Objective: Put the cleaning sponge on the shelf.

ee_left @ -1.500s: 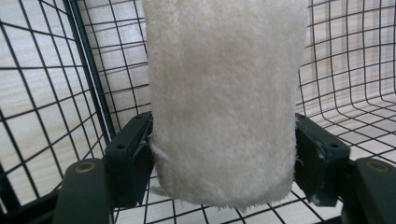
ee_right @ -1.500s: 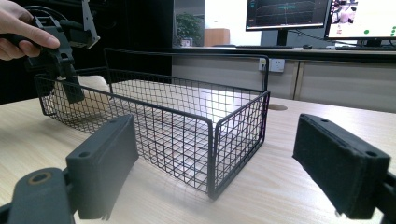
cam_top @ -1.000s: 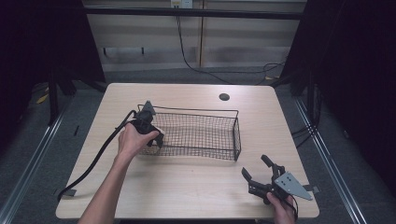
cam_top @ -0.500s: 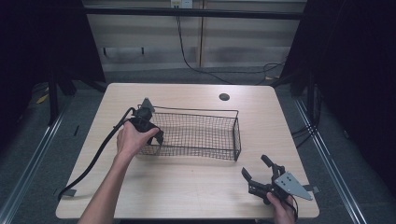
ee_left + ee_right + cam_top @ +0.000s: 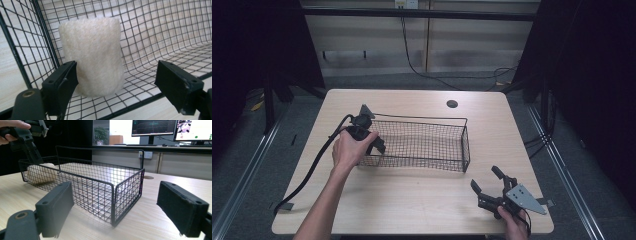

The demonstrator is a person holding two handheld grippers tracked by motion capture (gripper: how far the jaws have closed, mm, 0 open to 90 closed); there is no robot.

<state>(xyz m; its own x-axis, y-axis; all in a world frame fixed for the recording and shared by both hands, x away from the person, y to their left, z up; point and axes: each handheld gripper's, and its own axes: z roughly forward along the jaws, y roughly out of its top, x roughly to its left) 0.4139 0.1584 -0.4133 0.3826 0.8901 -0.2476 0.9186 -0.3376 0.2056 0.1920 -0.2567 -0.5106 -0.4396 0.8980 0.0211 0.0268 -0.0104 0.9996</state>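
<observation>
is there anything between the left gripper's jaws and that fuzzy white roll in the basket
Nothing visible. The left gripper is open inside the wire basket, its jaws having just been opening. The white roll stands upright between them, beside the left jaw and clear of the right one.

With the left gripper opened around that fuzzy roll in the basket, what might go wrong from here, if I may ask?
The left gripper has just been opening; one pad sits right against the cream fleece roll, so withdrawing may drag or tip it. Its jaws reach inside the wire basket, so lifting out may snag the mesh.
</observation>
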